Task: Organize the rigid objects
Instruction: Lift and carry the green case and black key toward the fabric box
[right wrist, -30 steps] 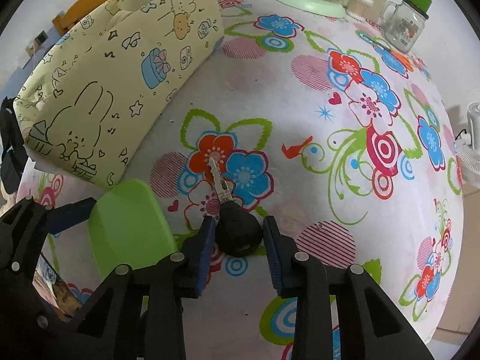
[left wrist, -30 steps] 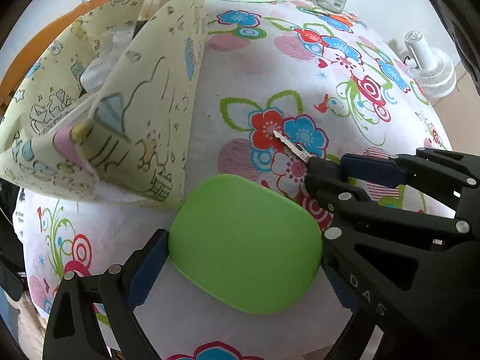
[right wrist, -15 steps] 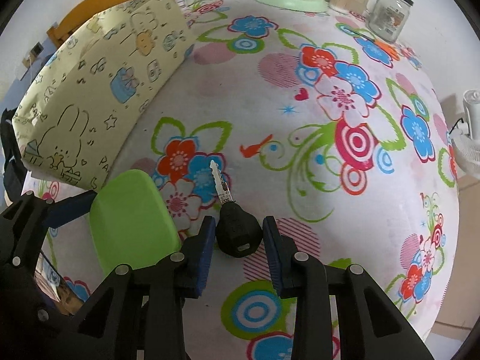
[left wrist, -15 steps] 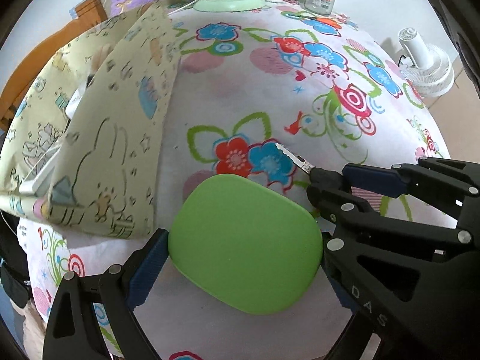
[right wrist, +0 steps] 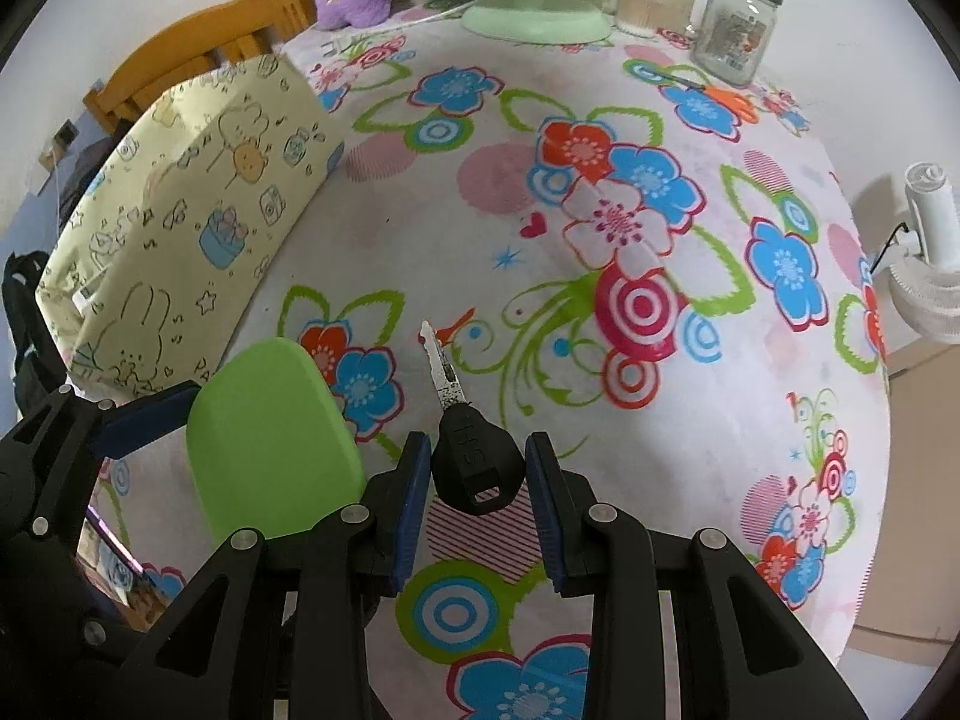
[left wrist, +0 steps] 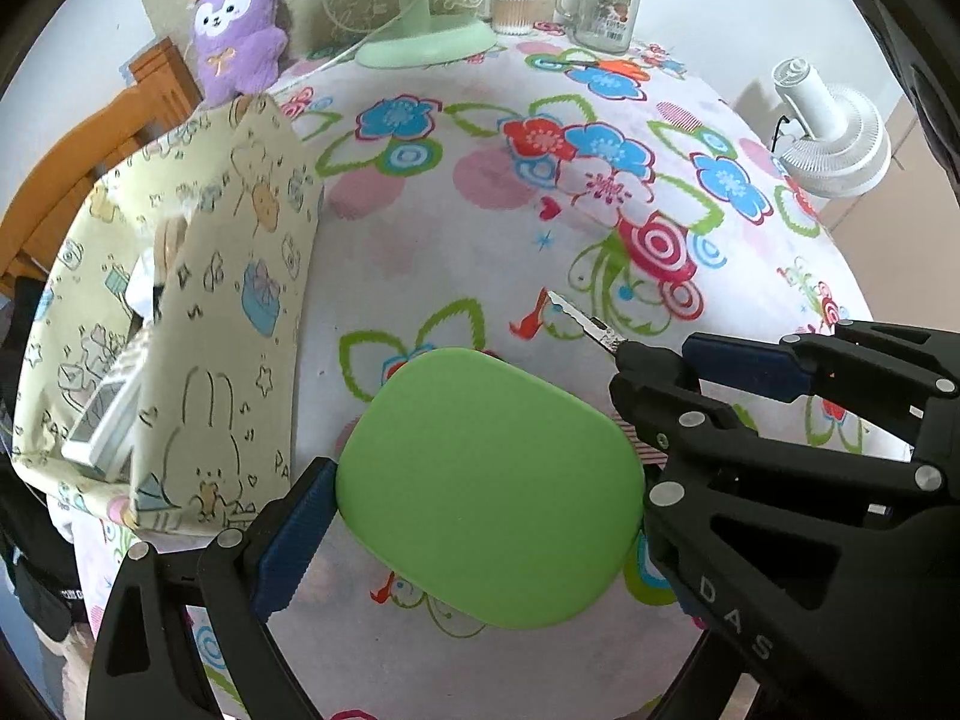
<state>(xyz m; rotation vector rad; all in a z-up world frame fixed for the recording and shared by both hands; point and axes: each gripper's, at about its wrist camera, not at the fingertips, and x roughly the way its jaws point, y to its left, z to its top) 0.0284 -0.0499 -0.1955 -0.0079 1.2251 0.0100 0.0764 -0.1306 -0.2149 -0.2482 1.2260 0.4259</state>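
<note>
My left gripper (left wrist: 486,492) is shut on a flat green rounded case (left wrist: 489,486) and holds it above the flowered tablecloth. The case also shows in the right wrist view (right wrist: 270,438). My right gripper (right wrist: 477,474) is shut on the black head of a key (right wrist: 474,462), whose metal blade points forward. The key blade shows in the left wrist view (left wrist: 585,321), just right of the case. A cream fabric storage box with cartoon prints (left wrist: 198,324) stands to the left, open at the top, and also shows in the right wrist view (right wrist: 180,210).
At the far edge stand a green fan base (left wrist: 420,42), a purple plush toy (left wrist: 240,24), a glass mug jar (left wrist: 600,12) and a cotton-swab tub (left wrist: 513,9). A white fan (left wrist: 828,132) stands off the table's right. A wooden chair (right wrist: 198,66) is behind the box.
Both grippers have risen and drawn back from the table with the case and key held. The storage box now lies farther off, and more of the far table shows.
</note>
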